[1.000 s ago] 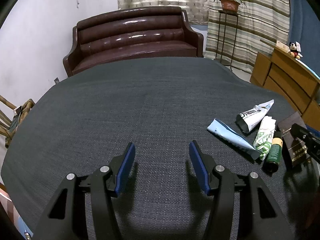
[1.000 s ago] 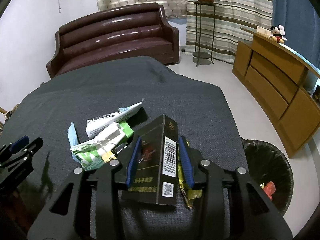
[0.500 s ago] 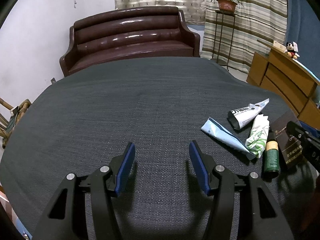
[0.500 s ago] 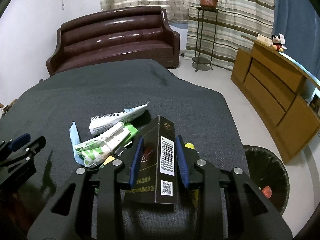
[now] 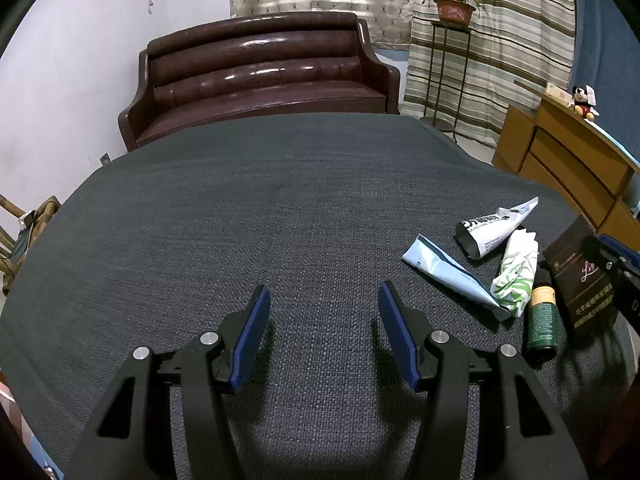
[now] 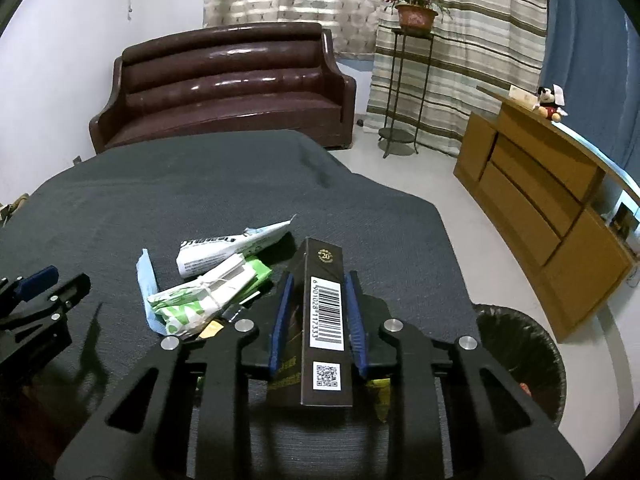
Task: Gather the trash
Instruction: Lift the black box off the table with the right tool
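My right gripper [image 6: 320,286] is shut on a dark brown cigarette box [image 6: 325,308] with a barcode and holds it just above the dark cloth table; the box also shows in the left wrist view [image 5: 580,276]. Left of it lie a white tube [image 6: 224,246], a green-and-white wrapper [image 6: 200,300] and a light blue tube [image 6: 146,280]. A small green bottle [image 5: 541,320] lies next to them. My left gripper [image 5: 324,292] is open and empty over bare cloth, left of the pile.
A black trash bin [image 6: 520,356] stands on the floor right of the table [image 5: 240,208]. A yellow wrapper [image 6: 380,392] lies under my right gripper. A brown sofa [image 5: 260,76], a plant stand [image 6: 404,92] and a wooden cabinet [image 6: 532,184] stand beyond.
My right gripper has closed tighter on the box and lifted it slightly. The left gripper stays open and has shifted a little.
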Demonstrator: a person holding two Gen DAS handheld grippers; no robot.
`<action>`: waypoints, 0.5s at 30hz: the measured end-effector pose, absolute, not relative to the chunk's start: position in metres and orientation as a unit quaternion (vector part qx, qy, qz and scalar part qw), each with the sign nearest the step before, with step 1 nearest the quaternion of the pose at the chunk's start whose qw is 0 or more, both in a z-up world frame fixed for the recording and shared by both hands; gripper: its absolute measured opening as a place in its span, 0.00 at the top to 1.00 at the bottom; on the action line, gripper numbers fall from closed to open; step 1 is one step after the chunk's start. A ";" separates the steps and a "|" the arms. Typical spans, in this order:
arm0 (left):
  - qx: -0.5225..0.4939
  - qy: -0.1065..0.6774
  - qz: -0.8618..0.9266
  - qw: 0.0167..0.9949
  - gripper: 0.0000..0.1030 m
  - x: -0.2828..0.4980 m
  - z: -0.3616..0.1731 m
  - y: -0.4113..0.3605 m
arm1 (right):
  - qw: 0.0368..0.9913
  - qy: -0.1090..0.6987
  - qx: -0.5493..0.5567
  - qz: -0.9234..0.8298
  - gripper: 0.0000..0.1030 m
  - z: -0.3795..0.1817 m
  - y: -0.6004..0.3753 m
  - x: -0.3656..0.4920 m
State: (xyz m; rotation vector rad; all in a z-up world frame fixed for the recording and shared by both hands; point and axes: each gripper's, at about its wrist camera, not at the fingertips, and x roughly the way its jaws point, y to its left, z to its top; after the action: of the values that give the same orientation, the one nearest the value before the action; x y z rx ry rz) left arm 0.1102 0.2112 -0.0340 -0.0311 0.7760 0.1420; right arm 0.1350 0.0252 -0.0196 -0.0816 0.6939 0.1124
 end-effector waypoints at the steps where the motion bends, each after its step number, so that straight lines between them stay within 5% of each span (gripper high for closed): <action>1: -0.015 0.378 0.070 0.923 0.46 0.111 -0.034 0.211 | 0.937 0.342 -0.036 0.057 0.75 -0.020 0.024 0.136; 15: -0.015 0.377 0.069 0.923 0.46 0.110 -0.034 0.211 | 0.924 0.374 -0.004 0.076 0.79 -0.029 0.023 0.140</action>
State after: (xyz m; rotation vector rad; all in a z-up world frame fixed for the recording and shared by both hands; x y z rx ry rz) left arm 0.1100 0.2113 -0.0335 -0.0307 0.7748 0.1426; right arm 0.1404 0.0230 -0.0291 -0.0088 0.7676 0.1562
